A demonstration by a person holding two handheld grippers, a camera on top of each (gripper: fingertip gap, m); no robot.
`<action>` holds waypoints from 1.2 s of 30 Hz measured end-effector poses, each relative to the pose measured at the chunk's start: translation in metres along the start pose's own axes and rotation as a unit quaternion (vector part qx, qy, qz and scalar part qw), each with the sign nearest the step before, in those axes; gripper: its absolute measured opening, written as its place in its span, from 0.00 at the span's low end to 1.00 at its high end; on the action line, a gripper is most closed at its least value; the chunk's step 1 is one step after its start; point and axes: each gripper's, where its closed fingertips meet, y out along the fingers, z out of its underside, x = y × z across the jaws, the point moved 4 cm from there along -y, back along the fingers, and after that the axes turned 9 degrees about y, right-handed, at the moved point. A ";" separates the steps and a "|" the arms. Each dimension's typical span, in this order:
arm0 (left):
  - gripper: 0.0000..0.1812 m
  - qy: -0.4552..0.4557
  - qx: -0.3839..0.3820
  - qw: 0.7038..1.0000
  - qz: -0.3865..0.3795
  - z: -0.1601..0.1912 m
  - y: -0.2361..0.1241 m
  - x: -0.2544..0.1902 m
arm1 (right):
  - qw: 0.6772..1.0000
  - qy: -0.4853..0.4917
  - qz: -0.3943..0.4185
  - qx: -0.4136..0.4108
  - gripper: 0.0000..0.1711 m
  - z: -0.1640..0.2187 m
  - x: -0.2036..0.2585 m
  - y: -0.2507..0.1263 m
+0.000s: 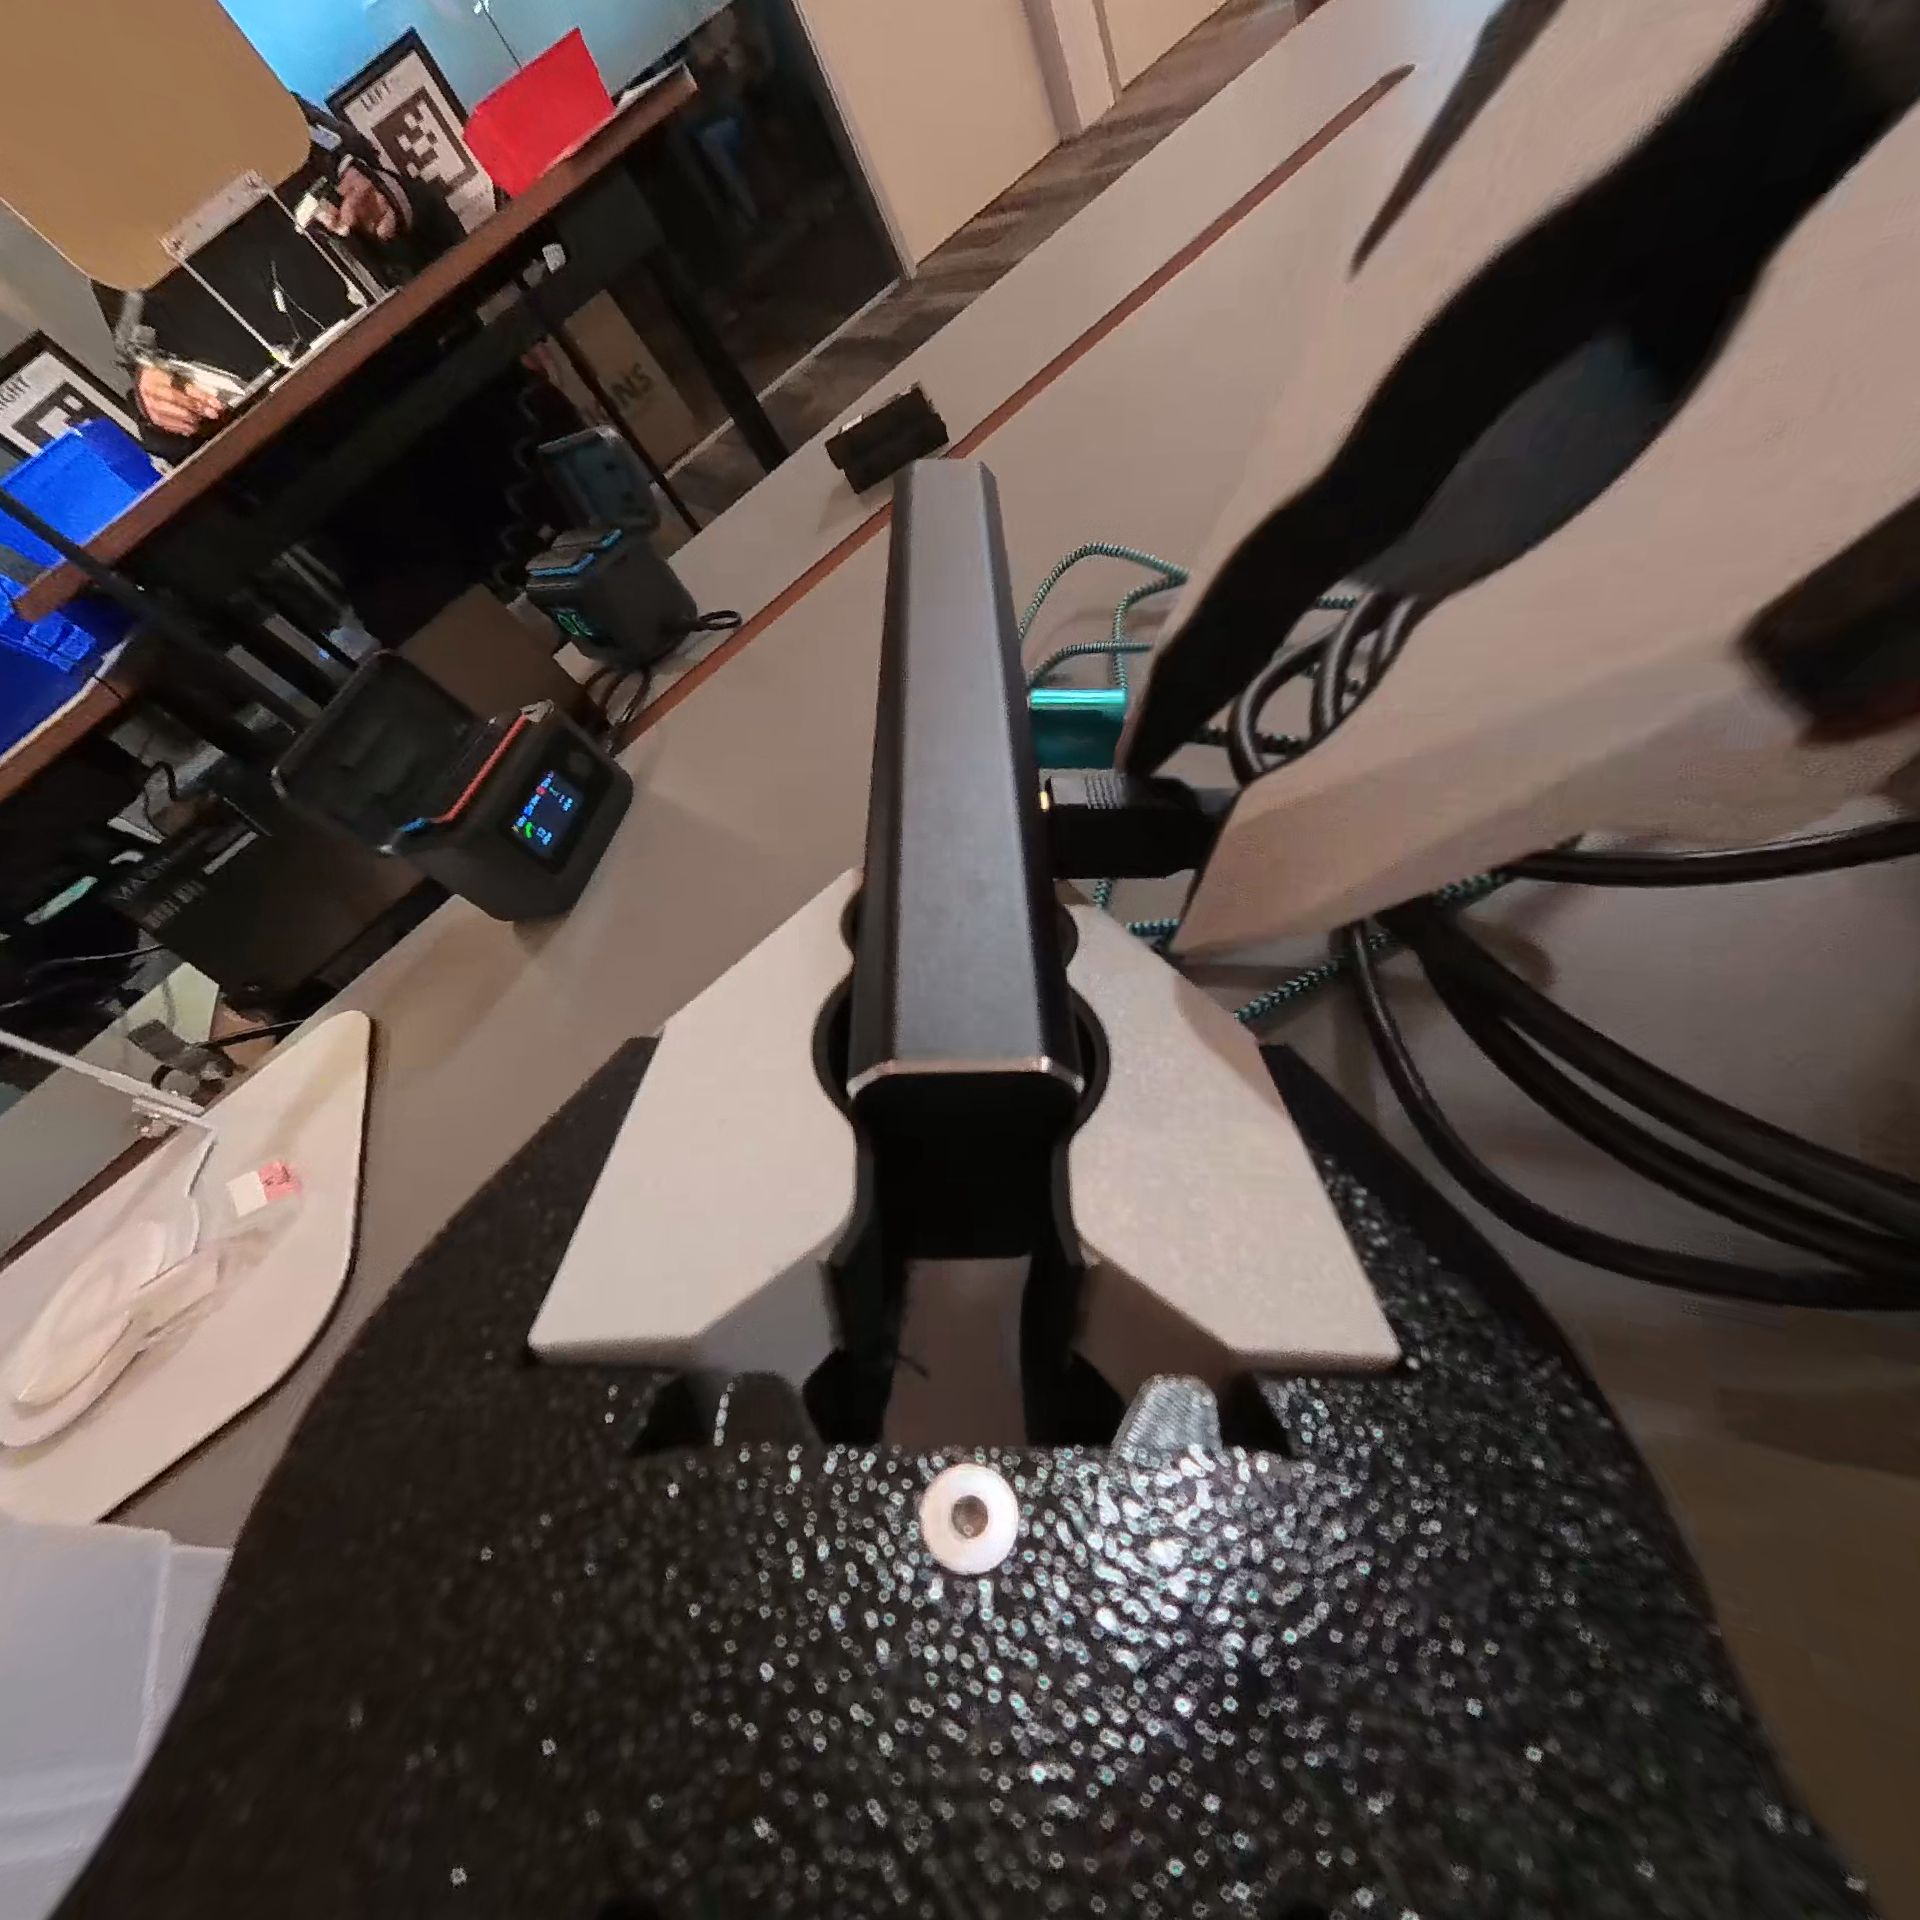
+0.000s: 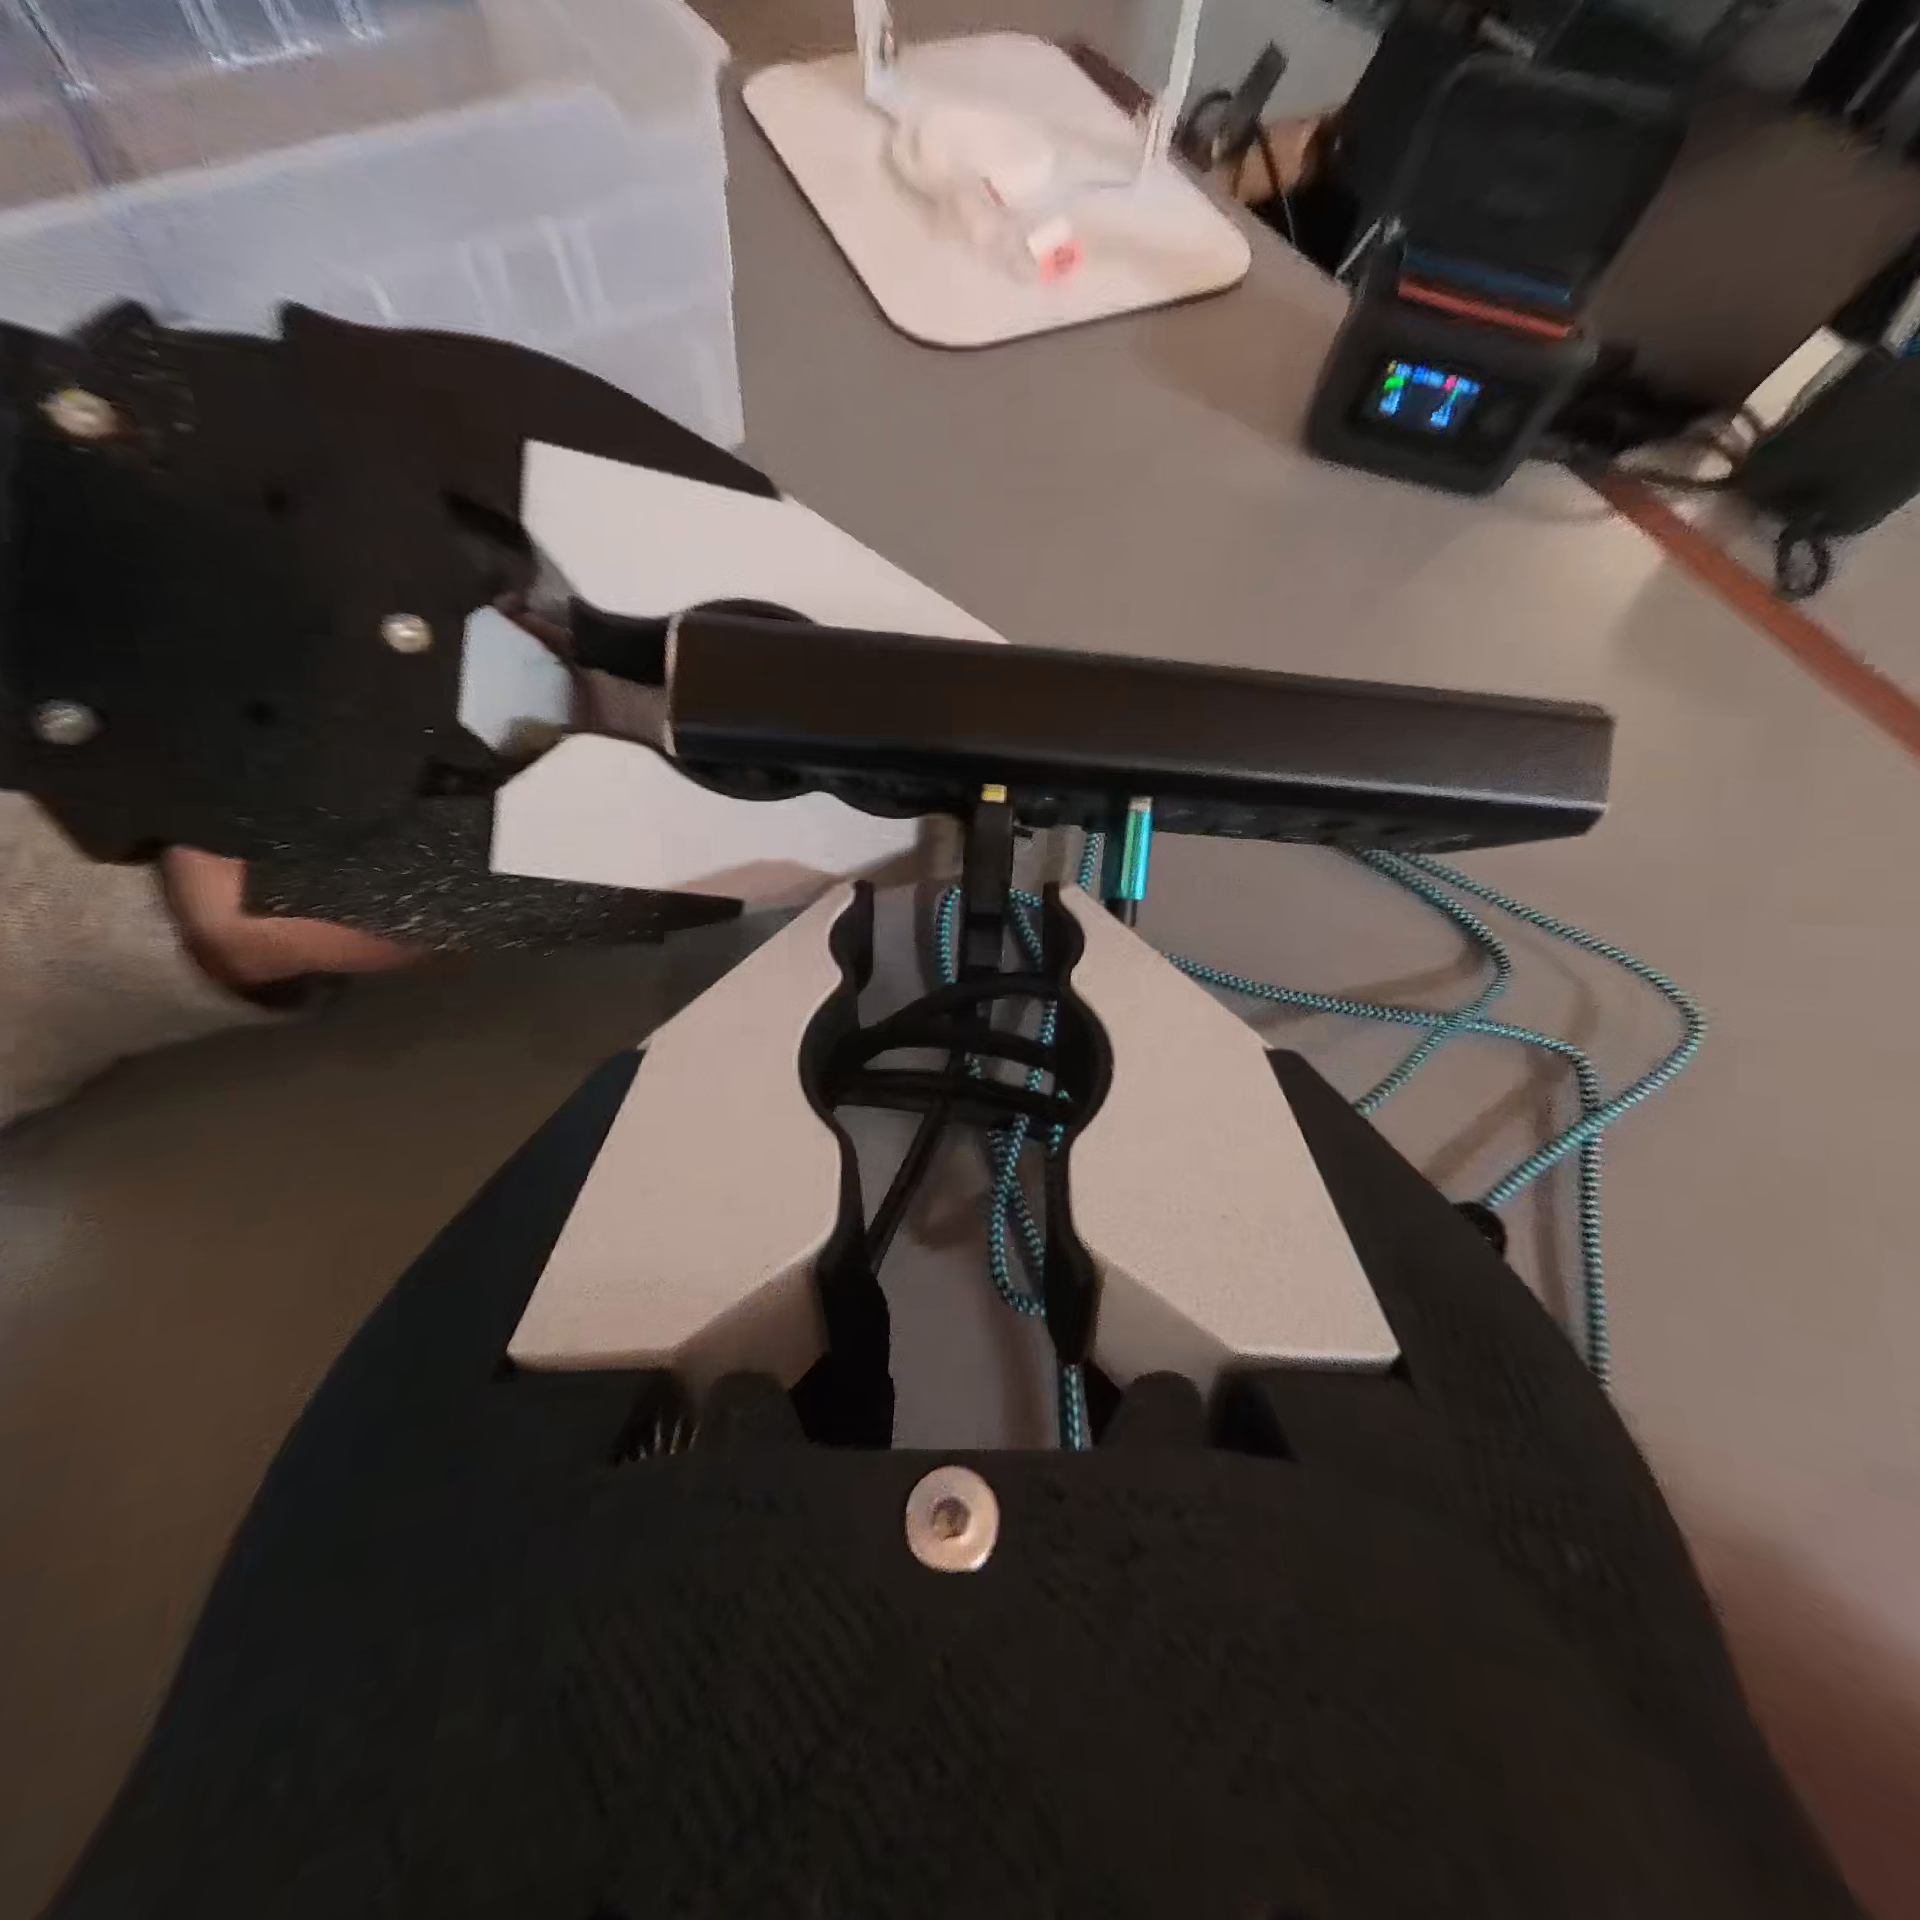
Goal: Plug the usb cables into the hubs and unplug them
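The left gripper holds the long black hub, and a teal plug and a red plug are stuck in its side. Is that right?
Almost. The left gripper does hold the black hub, and the teal plug is there, but the other plug is black, not red. The right wrist view shows both.

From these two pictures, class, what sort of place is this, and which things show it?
Probably a lab or office workroom set up for recording. Long grey tables stand in rows, battery chargers with lit screens sit on them, and square black-and-white marker boards stand on a farther desk.
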 end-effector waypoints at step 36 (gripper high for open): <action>0.15 -0.025 0.025 0.991 0.129 0.016 0.011 -0.018 | 0.999 -0.009 0.040 0.011 0.04 0.023 -0.005 0.009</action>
